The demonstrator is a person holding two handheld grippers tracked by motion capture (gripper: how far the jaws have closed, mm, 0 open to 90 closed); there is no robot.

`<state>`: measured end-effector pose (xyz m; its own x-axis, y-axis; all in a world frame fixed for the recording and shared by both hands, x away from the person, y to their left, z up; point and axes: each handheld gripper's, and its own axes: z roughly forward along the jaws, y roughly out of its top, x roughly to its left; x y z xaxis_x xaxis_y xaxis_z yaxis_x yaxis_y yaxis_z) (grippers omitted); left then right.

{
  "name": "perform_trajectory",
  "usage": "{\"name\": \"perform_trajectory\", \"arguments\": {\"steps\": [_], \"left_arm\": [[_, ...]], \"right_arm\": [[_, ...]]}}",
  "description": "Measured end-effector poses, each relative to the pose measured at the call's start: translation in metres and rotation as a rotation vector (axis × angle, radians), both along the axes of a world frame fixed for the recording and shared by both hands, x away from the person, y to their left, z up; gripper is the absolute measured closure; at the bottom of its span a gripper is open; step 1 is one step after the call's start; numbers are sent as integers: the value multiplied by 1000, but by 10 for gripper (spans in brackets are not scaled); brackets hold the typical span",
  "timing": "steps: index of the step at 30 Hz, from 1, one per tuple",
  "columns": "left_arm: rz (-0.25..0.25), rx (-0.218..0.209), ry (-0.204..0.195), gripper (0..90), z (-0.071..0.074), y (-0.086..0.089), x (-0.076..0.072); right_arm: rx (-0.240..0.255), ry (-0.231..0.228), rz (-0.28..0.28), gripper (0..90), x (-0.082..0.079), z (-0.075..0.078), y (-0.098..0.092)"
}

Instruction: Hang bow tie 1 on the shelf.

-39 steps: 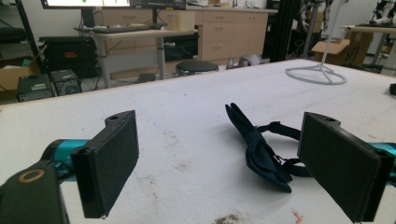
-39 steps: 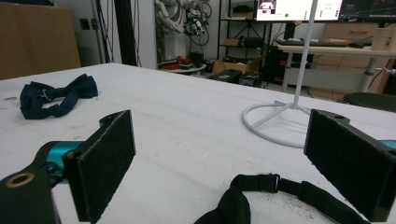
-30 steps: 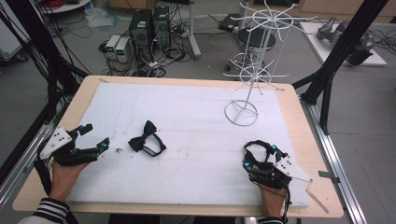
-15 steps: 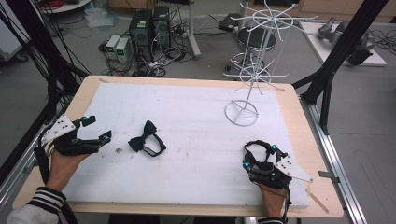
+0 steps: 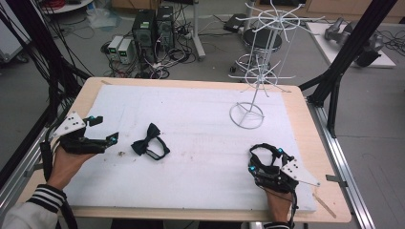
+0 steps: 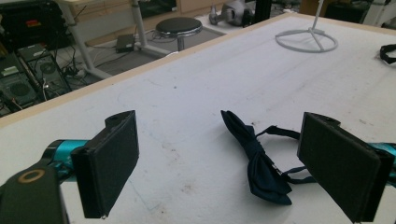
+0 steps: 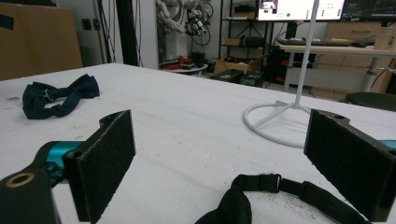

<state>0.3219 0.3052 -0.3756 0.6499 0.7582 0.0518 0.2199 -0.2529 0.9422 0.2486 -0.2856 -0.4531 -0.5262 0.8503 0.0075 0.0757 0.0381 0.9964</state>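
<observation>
Bow tie (image 5: 150,145) lying flat on white tabletop (image 5: 191,119), left of centre. Left gripper (image 5: 106,129) hovering just beside it, jaws spread, holding nothing. Right gripper (image 5: 262,160) resting near front right, jaws spread, black strap (image 7: 261,196) lying between them. Wire stand (image 5: 248,93) standing well apart, far right.

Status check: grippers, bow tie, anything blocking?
Left gripper open, facing bow tie, not touching. Right gripper open, black strap between jaws. Stand far off; path clear.

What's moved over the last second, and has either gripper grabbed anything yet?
The left gripper has moved up the table, away from the person, jaws open toward the bow tie; nothing grabbed. The right gripper, bow tie, black strap and white wire stand stayed put.
</observation>
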Motion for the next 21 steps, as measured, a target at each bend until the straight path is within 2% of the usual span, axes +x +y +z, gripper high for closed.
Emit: {"name": "perform_trajectory", "arguments": {"steps": [2, 4, 5, 11, 12, 15, 19, 20, 21], "left_arm": [[-4, 15, 10, 136, 1, -2, 2], [-7, 47, 24, 137, 1, -6, 5], [-7, 47, 24, 137, 1, -6, 5], [-5, 98, 82, 139, 0, -16, 11], [-13, 111, 106, 139, -1, -19, 14], [-29, 122, 122, 141, -2, -23, 17], [-53, 145, 167, 142, -4, -30, 22], [-66, 160, 191, 143, -5, -34, 25], [-66, 160, 191, 144, -5, -34, 25]], "right_arm": [[1, 0, 1, 81, 0, 0, 0], [2, 2, 2, 81, 0, 0, 0], [2, 2, 2, 81, 0, 0, 0], [-1, -9, 1, 81, 1, 0, -1], [-1, -9, 1, 81, 1, 0, -1], [2, -6, 3, 81, 0, 0, -1], [4, -6, 3, 81, 0, 0, -1], [3, -6, 4, 81, 0, 0, -1], [3, -6, 4, 81, 0, 0, -1]]}}
